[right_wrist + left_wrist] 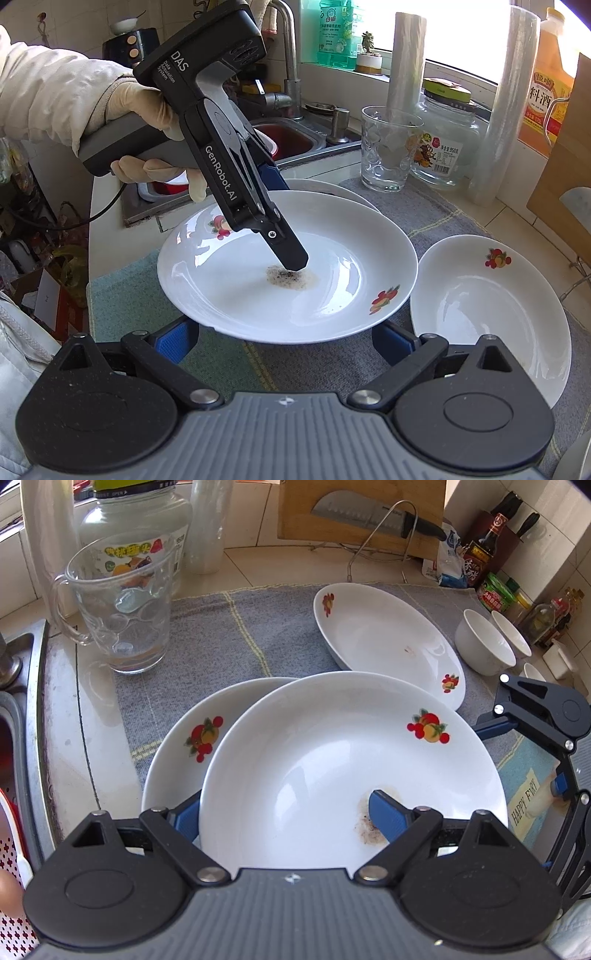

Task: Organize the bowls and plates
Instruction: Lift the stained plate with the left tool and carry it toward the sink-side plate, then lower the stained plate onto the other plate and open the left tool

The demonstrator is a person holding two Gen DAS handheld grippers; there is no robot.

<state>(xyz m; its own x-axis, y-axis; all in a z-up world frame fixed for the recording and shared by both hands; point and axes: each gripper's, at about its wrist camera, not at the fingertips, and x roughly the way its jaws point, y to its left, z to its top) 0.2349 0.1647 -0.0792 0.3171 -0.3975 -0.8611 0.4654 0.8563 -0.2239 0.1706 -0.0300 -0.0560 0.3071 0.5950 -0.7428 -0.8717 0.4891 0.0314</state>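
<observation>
A white fruit-print plate with a brown stain lies tilted on a second like plate. My left gripper is open and straddles the top plate's rim. One finger rests on the stain inside, and the other is outside the rim. My right gripper is open at the plate's opposite rim, its pads apart from it. A third deep plate lies beside them. Two small white bowls stand past it.
All of this sits on a grey cloth. A glass mug and a jar stand at the back near the sink. A cutting board with a knife and sauce bottles line the wall.
</observation>
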